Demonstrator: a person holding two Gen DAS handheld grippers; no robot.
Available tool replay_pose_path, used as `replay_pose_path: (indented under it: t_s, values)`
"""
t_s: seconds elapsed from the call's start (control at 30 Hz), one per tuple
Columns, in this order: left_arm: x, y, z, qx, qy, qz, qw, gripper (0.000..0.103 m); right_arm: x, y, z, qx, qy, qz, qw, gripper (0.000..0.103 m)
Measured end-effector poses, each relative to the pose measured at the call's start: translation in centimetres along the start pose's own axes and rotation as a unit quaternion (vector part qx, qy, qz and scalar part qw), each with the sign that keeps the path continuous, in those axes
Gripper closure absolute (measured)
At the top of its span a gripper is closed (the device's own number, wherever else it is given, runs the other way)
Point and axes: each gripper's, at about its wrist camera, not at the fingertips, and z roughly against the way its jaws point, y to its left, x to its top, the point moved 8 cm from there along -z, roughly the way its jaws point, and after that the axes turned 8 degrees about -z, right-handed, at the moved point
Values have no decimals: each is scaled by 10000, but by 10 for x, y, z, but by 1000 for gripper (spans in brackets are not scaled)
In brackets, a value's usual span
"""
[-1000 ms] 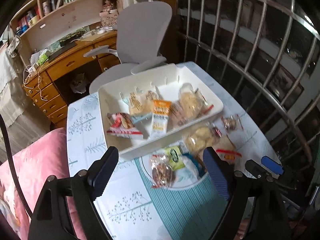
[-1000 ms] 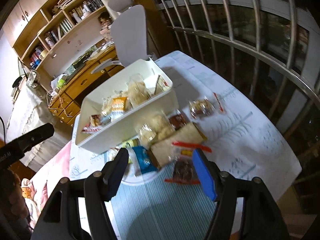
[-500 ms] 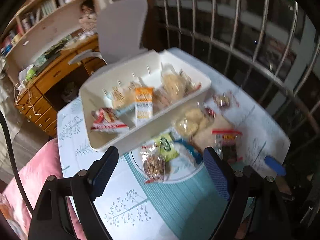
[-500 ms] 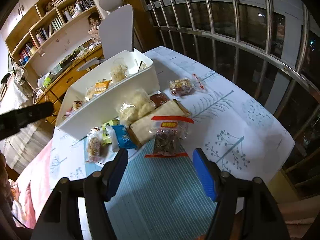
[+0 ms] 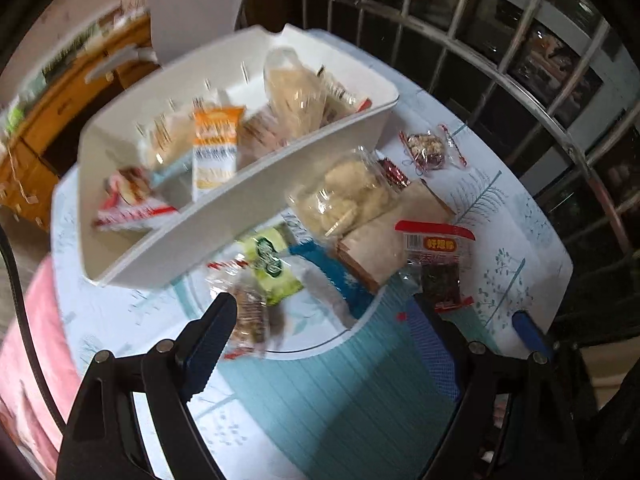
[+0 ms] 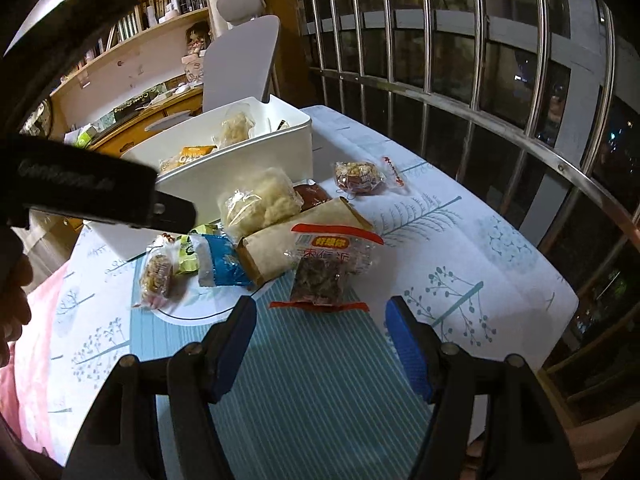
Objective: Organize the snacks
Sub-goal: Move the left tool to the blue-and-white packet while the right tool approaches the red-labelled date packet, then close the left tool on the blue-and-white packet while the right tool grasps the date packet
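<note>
Two hand-held grippers, left and right, both released: approach step; red-topped snack packet just ahead of right awaits grasping, then transfer to white bin.

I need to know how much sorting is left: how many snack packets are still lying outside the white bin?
8, maybe more hidden: nut bar, green packet, blue packet, brown paper pack, red-topped dark snack, puffed bag, dark-red packet, far nut packet. All beside white bin.

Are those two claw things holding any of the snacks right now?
No. The left gripper and right gripper are both open and empty, above the table; the dark snack packet lies loose ahead of the right one.
</note>
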Motion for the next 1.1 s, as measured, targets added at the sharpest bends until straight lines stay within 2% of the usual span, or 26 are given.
replay_pose_path:
  t_s: [0.13,0.27,0.43,0.53,0.83,1.1]
  values:
    - [-1,0,-21,-237,240,277,9990,17,0,1,-9,-36,-54,3,10000,35]
    - [-5,5,-45,-101,609,462,9970,17,1,3,-18,-73,-99,35,9999,35]
    - [-8,10,-68,-272,839,913,9919,17,3,2,-30,-86,-56,37,9999,35]
    - [-8,12,-78,-271,938,1001,9902,18,3,2,-39,-81,24,60,9999,35]
    - [0,21,-93,-95,1099,1283,9856,36,1,11,-65,191,492,311,9981,35]
    - [-5,35,-94,-114,1228,1881,9744,50,2,15,-75,247,738,894,9929,35]
